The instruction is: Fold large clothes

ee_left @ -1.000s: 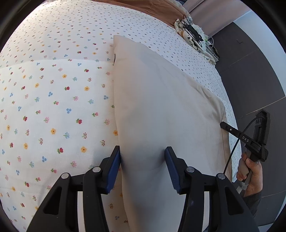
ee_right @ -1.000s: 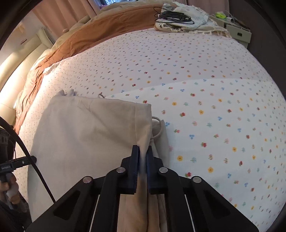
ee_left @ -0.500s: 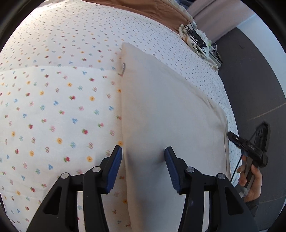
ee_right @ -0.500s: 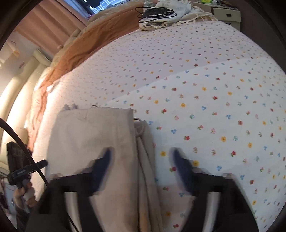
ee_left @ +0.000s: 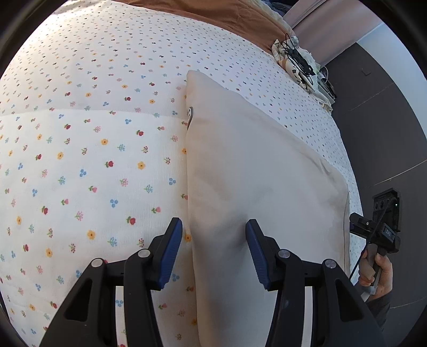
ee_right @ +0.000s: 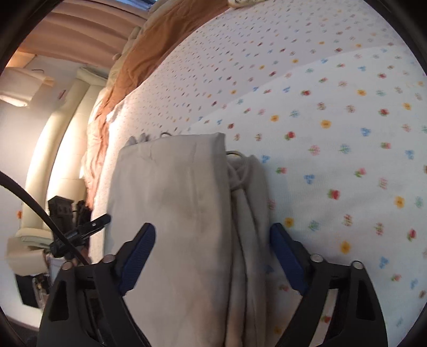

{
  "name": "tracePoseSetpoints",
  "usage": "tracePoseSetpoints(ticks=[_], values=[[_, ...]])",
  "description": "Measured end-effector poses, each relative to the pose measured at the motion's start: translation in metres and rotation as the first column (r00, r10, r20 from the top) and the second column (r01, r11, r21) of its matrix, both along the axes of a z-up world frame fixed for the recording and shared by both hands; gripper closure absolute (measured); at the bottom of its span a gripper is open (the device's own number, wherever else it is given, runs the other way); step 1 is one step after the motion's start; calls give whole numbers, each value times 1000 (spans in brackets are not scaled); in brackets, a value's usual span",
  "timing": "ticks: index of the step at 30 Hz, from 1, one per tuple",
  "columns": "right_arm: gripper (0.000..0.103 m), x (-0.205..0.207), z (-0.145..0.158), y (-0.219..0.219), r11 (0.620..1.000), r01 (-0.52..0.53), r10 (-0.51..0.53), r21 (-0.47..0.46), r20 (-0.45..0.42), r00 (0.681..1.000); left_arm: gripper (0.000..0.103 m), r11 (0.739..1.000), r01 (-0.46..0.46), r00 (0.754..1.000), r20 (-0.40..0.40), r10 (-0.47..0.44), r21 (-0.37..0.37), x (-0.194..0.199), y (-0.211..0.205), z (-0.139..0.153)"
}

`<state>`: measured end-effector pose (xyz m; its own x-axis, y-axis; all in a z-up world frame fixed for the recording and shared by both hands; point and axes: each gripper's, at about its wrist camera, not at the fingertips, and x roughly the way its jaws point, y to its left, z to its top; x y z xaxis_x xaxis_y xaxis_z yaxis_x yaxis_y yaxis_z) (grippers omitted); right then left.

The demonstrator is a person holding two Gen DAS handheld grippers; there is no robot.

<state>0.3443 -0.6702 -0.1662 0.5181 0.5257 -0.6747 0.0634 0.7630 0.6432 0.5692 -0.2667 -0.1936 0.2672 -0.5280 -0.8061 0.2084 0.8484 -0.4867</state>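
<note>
A beige garment [ee_left: 256, 170] lies folded into a long flat panel on the floral bedsheet [ee_left: 80, 149]. My left gripper [ee_left: 214, 235] is open and empty, its blue pads straddling the garment's near left edge. In the right wrist view the same garment [ee_right: 170, 202] shows a folded top layer with bunched layers and a drawstring loop [ee_right: 234, 157] along its right side. My right gripper [ee_right: 212, 240] is open wide over that edge, holding nothing. The right gripper also shows in the left wrist view [ee_left: 379, 235], off the bed's right edge.
A brown blanket [ee_left: 226, 18] lies across the far end of the bed. A pile of cloth with black cables [ee_left: 299, 61] sits at the far right corner. Dark floor [ee_left: 379, 138] lies right of the bed. A cream sofa [ee_right: 61, 149] stands to the left.
My right gripper opened, let go of the garment's folded edge and pulled back, tilting left. My left gripper stayed open and drew back slightly.
</note>
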Motion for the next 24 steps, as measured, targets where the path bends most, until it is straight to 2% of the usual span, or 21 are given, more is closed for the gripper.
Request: tracePoseSetpoints(ticks=[3, 9, 10, 11, 13, 14, 16, 19, 24], values=[[20, 21, -8, -5, 998, -36, 36, 59, -5, 999, 53, 1000, -11, 1000, -1, 11, -4, 6, -3, -3], [21, 57, -22, 6, 992, -91, 90, 84, 9, 996, 53, 999, 10, 1000, 24, -11, 45, 19, -17, -4], [30, 60, -24, 8, 993, -87, 86, 79, 13, 996, 53, 999, 10, 1000, 25, -12, 52, 21, -18, -4], [48, 61, -26, 8, 995, -75, 75, 63, 5, 997, 53, 998, 10, 1000, 27, -11, 56, 24, -20, -4], [64, 60, -30, 8, 998, -44, 45, 45, -11, 999, 54, 998, 7, 999, 31, -9, 67, 29, -23, -5], [71, 58, -32, 7, 998, -38, 39, 51, -6, 999, 61, 998, 9, 999, 31, -10, 63, 31, -25, -5], [78, 52, -32, 11, 999, -29, 29, 34, 5, 1000, 65, 997, 7, 999, 35, -10, 78, 31, -29, -4], [88, 45, -22, 26, 1000, -6, 6, 0, 31, 999, 76, 994, 11, 998, 64, -19, 113, 25, -36, 3], [92, 21, 2, 48, 999, 23, -19, -29, 108, 994, 84, 992, 12, 991, 131, -28, 128, 12, -35, 28]])
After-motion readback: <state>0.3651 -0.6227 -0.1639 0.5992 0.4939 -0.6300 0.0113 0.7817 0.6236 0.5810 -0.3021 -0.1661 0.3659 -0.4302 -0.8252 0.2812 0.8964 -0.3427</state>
